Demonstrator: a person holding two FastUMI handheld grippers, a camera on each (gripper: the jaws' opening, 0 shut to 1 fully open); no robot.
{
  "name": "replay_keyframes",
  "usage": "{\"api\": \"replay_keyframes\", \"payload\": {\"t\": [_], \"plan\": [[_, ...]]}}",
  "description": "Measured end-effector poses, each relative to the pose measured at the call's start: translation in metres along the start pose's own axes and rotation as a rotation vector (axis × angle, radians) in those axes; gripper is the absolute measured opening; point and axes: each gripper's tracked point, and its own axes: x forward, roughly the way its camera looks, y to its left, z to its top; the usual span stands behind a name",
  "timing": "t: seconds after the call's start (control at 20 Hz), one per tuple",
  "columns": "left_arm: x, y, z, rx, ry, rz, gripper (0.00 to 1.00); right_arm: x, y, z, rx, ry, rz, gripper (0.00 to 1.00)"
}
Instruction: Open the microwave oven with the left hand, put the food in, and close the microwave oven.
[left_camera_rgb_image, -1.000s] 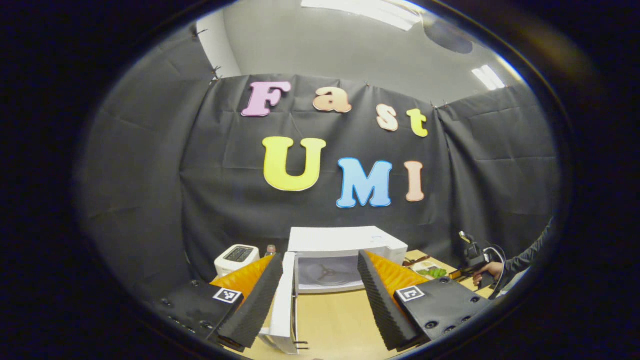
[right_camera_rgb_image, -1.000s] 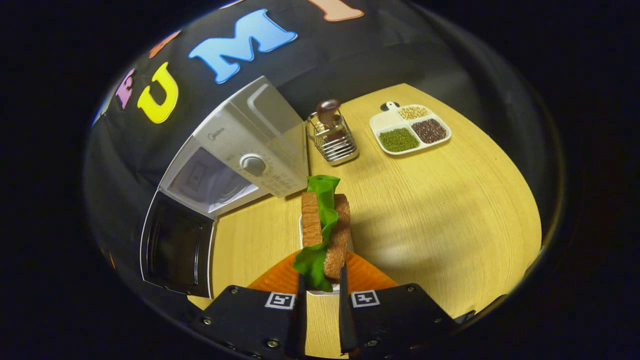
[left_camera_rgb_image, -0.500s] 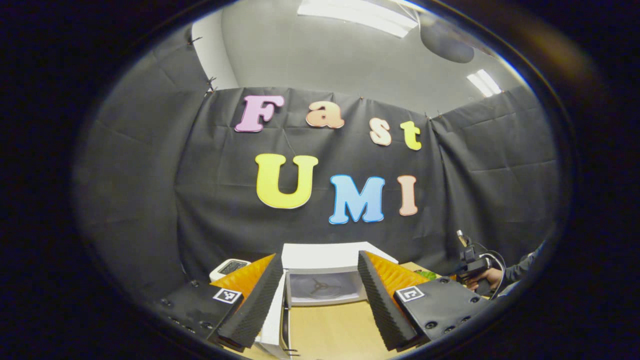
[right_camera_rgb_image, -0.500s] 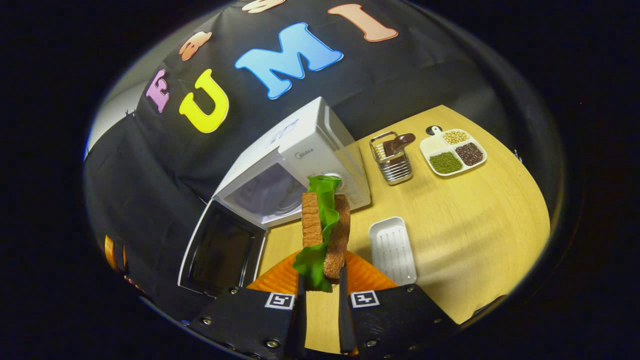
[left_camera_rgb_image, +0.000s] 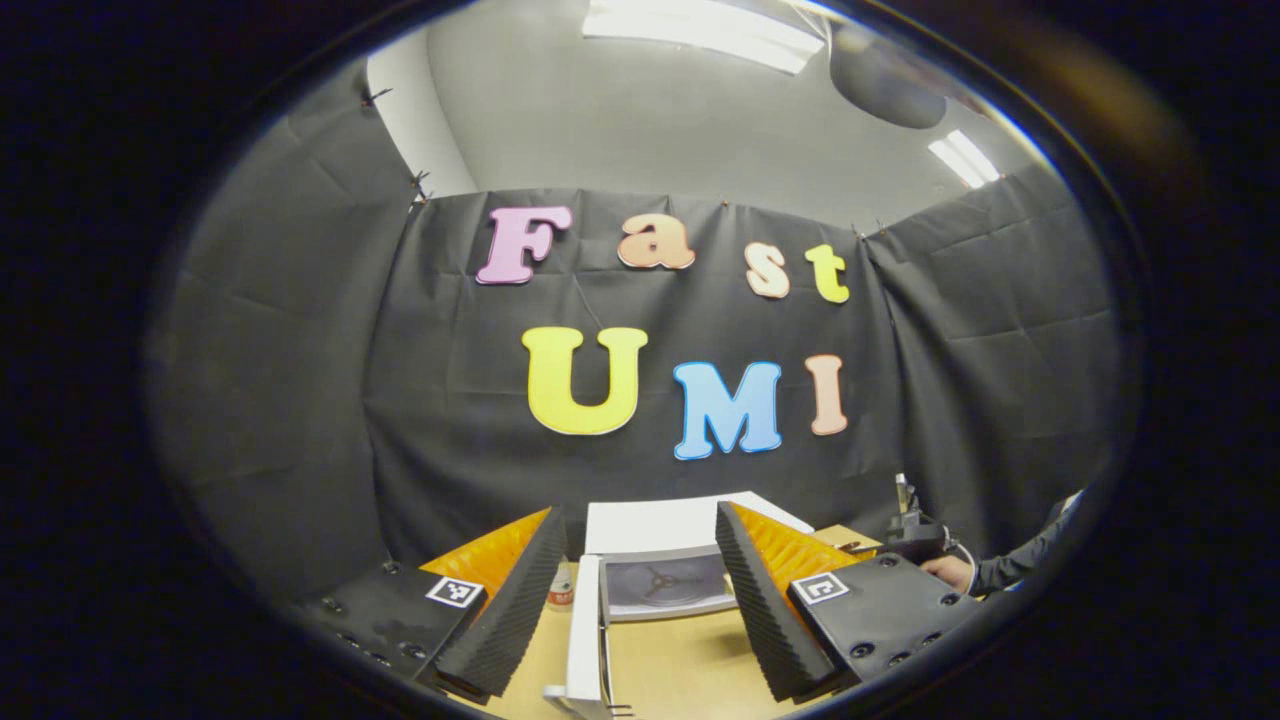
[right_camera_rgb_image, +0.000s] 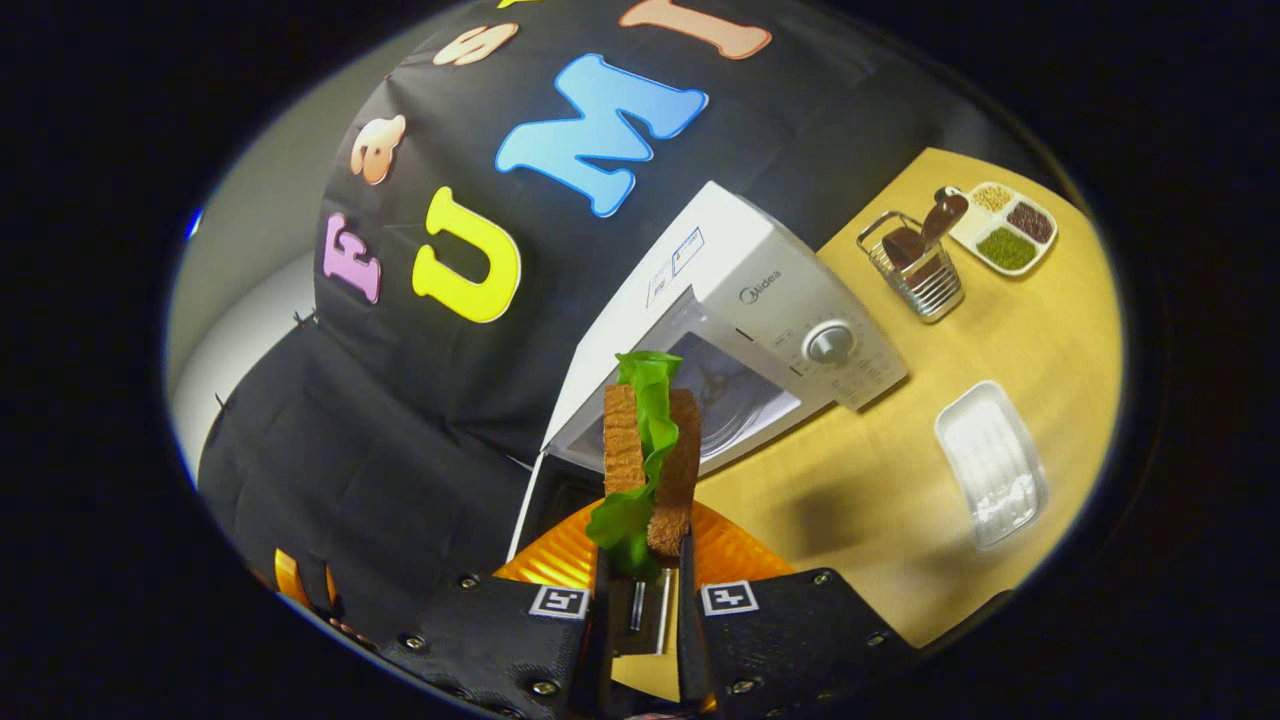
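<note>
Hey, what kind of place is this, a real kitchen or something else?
Probably a staged kitchen booth, not a home: a microwave and a utensil rack sit on a wooden table against a black cloth wall.

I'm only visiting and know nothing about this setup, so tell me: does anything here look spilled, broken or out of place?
Nothing stands out. The microwave door hangs open for loading, the right gripper holds the sandwich upright with lettuce poking out, and the empty white tray lies flat on the table. No spill or damage is visible.

white microwave (right_camera_rgb_image: 760, 300) open, lettuce sandwich (right_camera_rgb_image: 648, 455) upright
</note>
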Motion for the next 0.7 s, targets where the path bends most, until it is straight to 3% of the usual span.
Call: {"api": "replay_keyframes", "payload": {"t": [0.5,0.7], "plan": [[-0.018,0.045,-0.004,0.019,0.038,0.099,0.96,0.104,-0.011,0.001,0.402,-0.245,0.021,0.26],[-0.024,0.057,-0.016,0.021,0.084,0.139,0.94,0.157,-0.020,-0.006,0.465,-0.299,-0.023,0.26]]}}
